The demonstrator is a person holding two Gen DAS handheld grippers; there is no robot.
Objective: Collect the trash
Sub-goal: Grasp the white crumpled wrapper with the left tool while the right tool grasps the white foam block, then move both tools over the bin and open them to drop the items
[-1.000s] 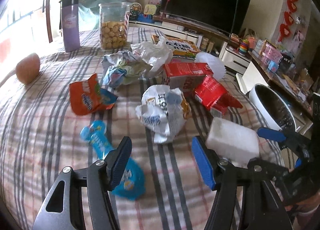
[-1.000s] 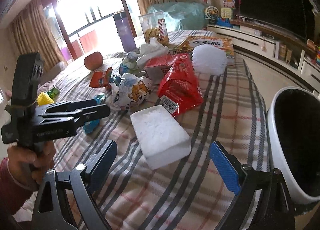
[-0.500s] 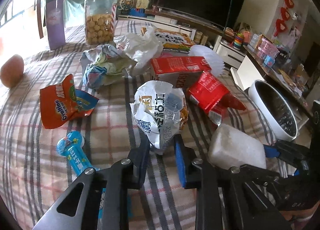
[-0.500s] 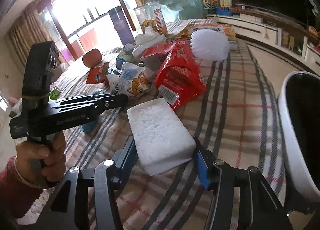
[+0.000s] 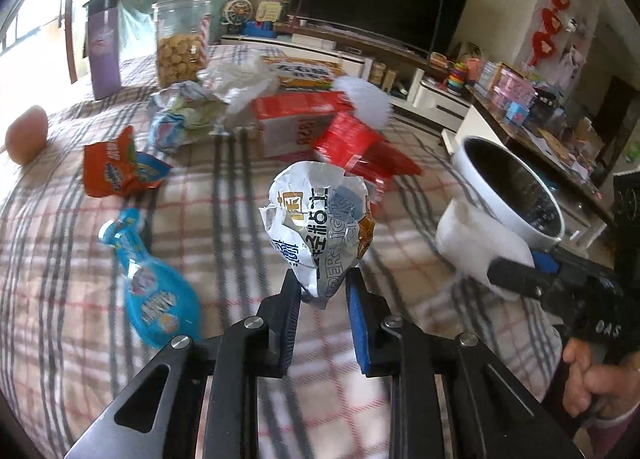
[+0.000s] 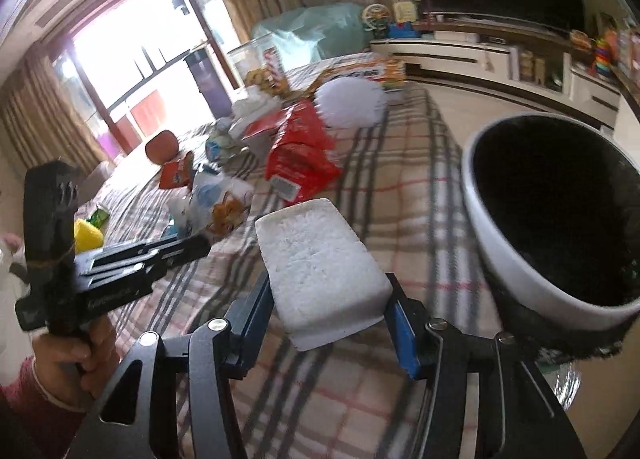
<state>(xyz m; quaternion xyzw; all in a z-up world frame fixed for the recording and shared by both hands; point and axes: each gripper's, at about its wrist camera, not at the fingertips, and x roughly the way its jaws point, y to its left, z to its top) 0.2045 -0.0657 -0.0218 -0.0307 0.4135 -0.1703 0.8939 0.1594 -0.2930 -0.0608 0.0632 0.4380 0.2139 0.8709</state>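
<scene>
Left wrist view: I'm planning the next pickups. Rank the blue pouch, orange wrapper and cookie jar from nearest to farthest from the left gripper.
1. Blue pouch, low left, beside the left gripper.
2. Orange wrapper, farther left, mid-table.
3. Cookie jar, far side, upright.

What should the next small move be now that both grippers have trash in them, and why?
Probably swing the right gripper toward the white bin with the black liner and let go over its opening. It is shut on the white foam block, which already hangs close beside the bin's rim. The left gripper, pinching the crumpled white foil snack bag, sits farther away, so it could follow.
</scene>
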